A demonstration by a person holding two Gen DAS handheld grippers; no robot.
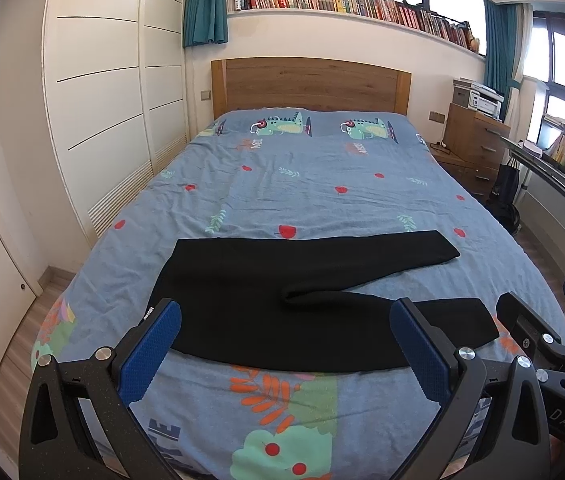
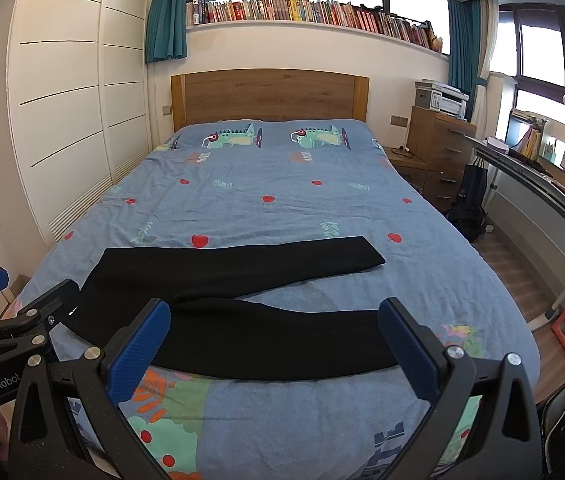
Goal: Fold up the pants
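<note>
Black pants [image 1: 274, 292] lie flat across the near part of the bed [image 1: 302, 184], waist to the left, the two legs spread apart to the right. They also show in the right wrist view [image 2: 242, 300]. My left gripper [image 1: 284, 340] is open and empty, held above the pants' near edge. My right gripper [image 2: 274, 336] is open and empty, above the near leg. The right gripper also shows at the right edge of the left wrist view [image 1: 542, 316], and the left gripper at the left edge of the right wrist view [image 2: 22, 300].
The bed has a blue patterned cover and a wooden headboard [image 1: 310, 84]. A white wardrobe [image 1: 98, 92] stands on the left. A wooden dresser [image 1: 474, 140], a black bag [image 2: 470, 208] and a desk [image 2: 542, 184] stand on the right.
</note>
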